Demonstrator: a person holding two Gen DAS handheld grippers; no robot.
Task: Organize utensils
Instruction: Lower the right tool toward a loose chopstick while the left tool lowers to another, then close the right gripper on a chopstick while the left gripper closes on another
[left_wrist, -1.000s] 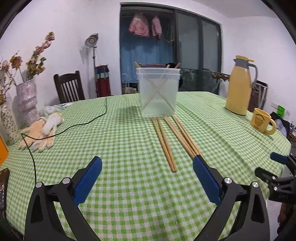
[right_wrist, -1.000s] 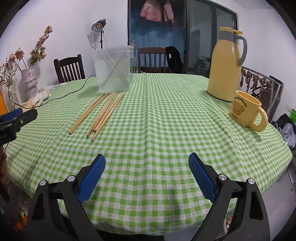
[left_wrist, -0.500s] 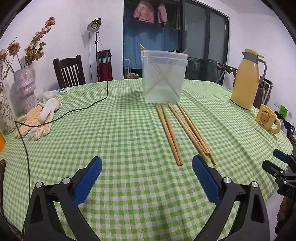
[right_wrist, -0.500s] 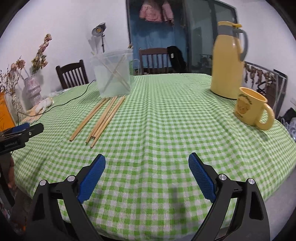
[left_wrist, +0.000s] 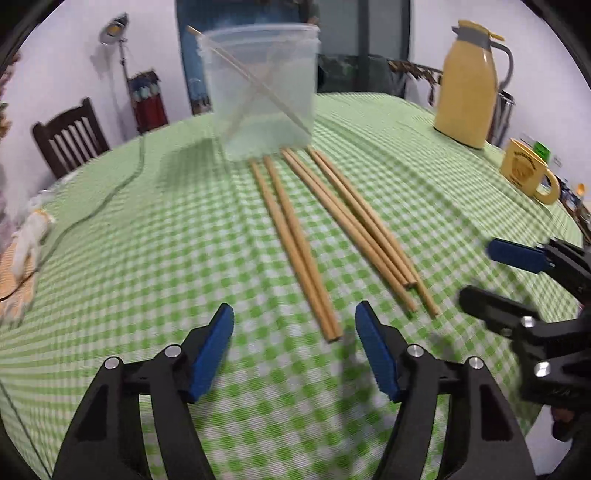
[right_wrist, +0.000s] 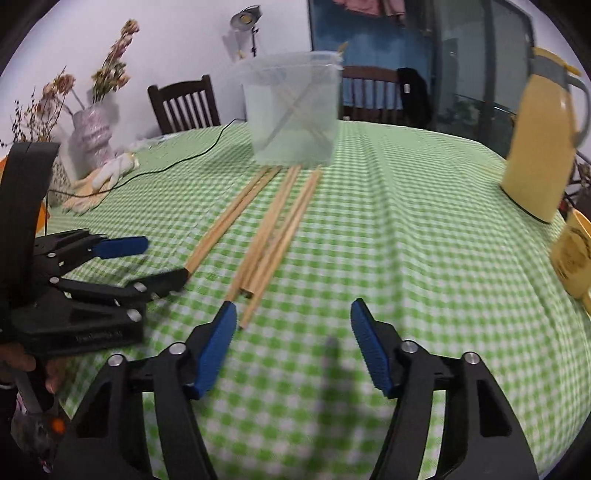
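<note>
With nothing between their narrowing jaws, the left gripper (left_wrist: 293, 345) and the right gripper (right_wrist: 290, 338) are closing near the chopsticks (left_wrist: 295, 240) lying at frame center before the clear container (left_wrist: 260, 92), so they are risking to collide or scatter the sticks.

The walls (right_wrist: 177, 33) are plain white, and against them stands a lamp (right_wrist: 245, 13) on a thin stand, lit and turned toward the room. A dark glass door (right_wrist: 476, 55) with black frames fills the back, with a blue curtain (right_wrist: 384, 51) and pink clothes (right_wrist: 369, 7) hanging behind it. Dark wooden chairs (right_wrist: 184, 105) with slatted backs stand around the desk (right_wrist: 424, 221), which is covered by a green and white checked cloth; one more chair (right_wrist: 373, 92) is at the far side, with something black hanging on it.
</note>
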